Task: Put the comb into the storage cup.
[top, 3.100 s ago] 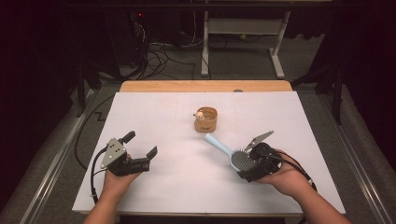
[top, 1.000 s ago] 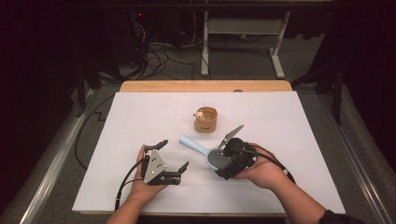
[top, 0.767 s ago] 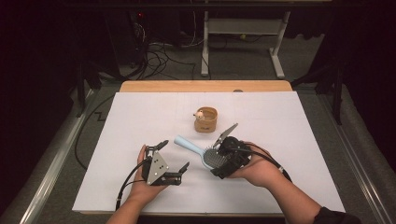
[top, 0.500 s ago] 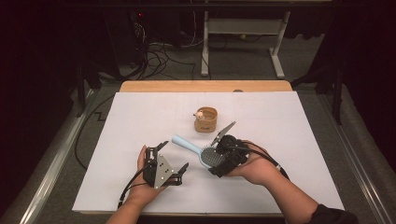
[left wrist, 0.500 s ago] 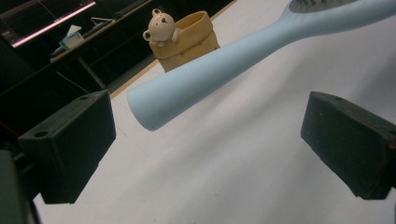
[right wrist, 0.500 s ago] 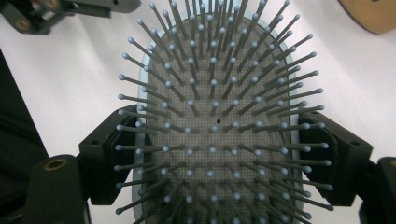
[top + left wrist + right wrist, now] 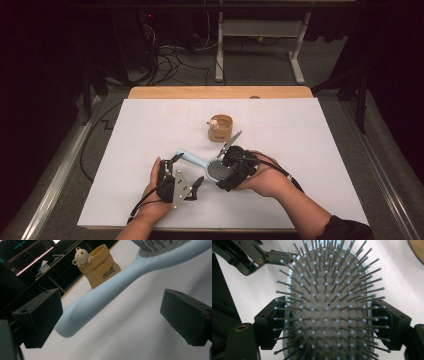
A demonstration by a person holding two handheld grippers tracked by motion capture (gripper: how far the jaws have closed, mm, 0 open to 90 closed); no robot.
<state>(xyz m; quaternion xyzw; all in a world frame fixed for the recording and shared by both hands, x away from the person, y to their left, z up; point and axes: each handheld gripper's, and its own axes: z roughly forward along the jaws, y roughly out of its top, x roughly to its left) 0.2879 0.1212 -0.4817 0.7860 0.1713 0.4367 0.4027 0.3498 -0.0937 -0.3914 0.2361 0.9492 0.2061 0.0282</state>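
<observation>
Hairbrush [image 7: 202, 162] handle moved between left hand-held gripper [image 7: 186, 170] jaws.

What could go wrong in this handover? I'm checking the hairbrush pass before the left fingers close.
1. The left gripper is open with the hairbrush handle slanting between its fingers; closing now may catch only the rounded handle tip, which could slip.
2. The right gripper clamps the brush head by its edges, so a tug from the left might twist it loose.
3. The bear cup stands just beyond; a swing of the handle could knock it.
</observation>
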